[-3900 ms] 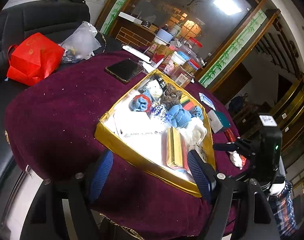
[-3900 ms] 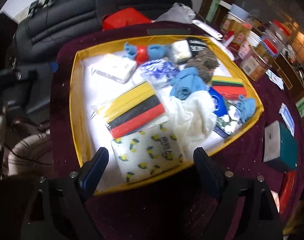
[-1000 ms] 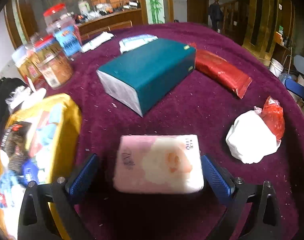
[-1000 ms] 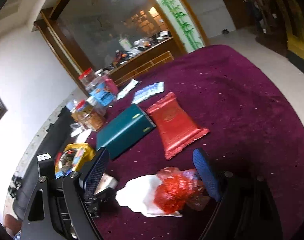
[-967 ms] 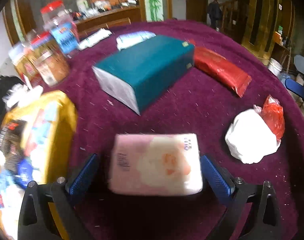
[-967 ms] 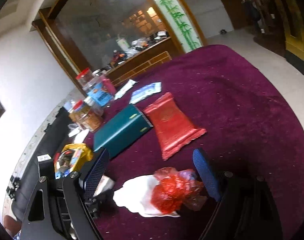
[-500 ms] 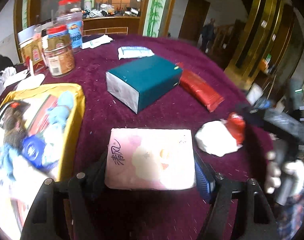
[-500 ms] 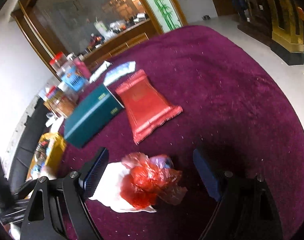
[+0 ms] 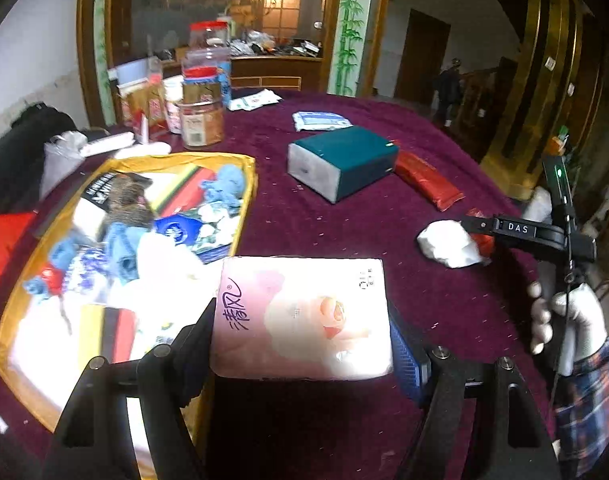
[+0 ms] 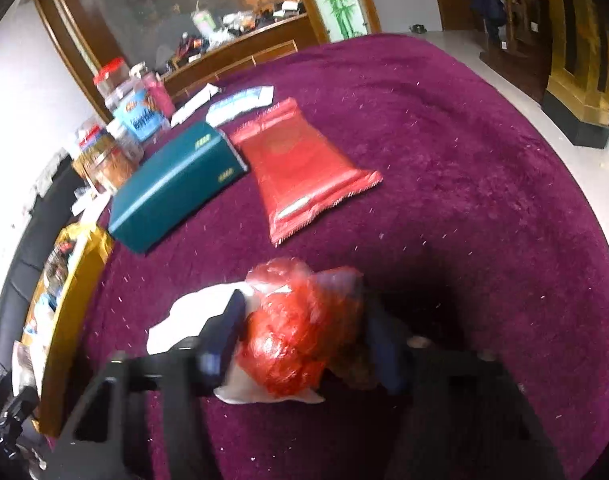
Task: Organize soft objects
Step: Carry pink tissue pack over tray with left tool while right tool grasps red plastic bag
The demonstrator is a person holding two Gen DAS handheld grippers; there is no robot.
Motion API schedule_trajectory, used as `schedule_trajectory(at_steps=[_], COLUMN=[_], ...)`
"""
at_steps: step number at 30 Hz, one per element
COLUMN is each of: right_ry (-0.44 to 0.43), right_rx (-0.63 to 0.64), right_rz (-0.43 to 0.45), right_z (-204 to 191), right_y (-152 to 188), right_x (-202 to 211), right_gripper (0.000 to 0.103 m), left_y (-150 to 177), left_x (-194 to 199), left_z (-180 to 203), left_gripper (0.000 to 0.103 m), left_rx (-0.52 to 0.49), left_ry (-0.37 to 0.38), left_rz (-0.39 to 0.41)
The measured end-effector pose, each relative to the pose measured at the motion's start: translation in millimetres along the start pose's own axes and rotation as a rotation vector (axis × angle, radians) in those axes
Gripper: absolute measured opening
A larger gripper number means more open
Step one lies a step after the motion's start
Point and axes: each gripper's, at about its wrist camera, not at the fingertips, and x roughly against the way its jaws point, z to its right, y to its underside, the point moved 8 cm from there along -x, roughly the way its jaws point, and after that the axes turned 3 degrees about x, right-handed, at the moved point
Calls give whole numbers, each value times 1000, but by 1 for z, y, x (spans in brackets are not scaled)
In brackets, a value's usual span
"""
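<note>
My left gripper (image 9: 302, 336) is shut on a pink tissue pack (image 9: 300, 316) and holds it above the purple tablecloth, right beside the gold tray (image 9: 246, 200) full of soft items. My right gripper (image 10: 304, 332) has its jaws closed around a red plastic bag (image 10: 300, 328) attached to a white bag (image 10: 184, 320) on the cloth. In the left wrist view the right gripper (image 9: 476, 226) reaches that white bag (image 9: 448, 244).
A teal tissue box (image 9: 344, 162) and a red flat packet (image 9: 428, 178) lie beyond. Several jars (image 9: 202, 120) stand at the back left. A blue-white packet (image 9: 320, 120) lies behind the box. The gold tray's edge shows in the right wrist view (image 10: 76, 300).
My left gripper has lifted the pink tissue pack and carried it left toward the gold tray. My right gripper has closed in on the red bag.
</note>
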Motion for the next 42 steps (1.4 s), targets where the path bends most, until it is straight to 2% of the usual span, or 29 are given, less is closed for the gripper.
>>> schedule_trajectory(at_steps=[6,19,31,42], right_ry=[30,70,87,98], right_rx=[41,-24,-17,-20], right_rz=[29,147,163,169], right_z=[-5,14,17,19], right_y=[0,-15,-18,-17], right_x=[3,26,28,26], right_gripper=[47,47,47,47], left_y=[8,5,2,3], left_x=[6,26,50,58], left_z=[-1,3,2,-2], left_gripper=[79,79,79,79], left_rx=[-45,-114,-156,-156], left_ry=[-68,-161,-222,-234], left_rz=[21,94,178,199])
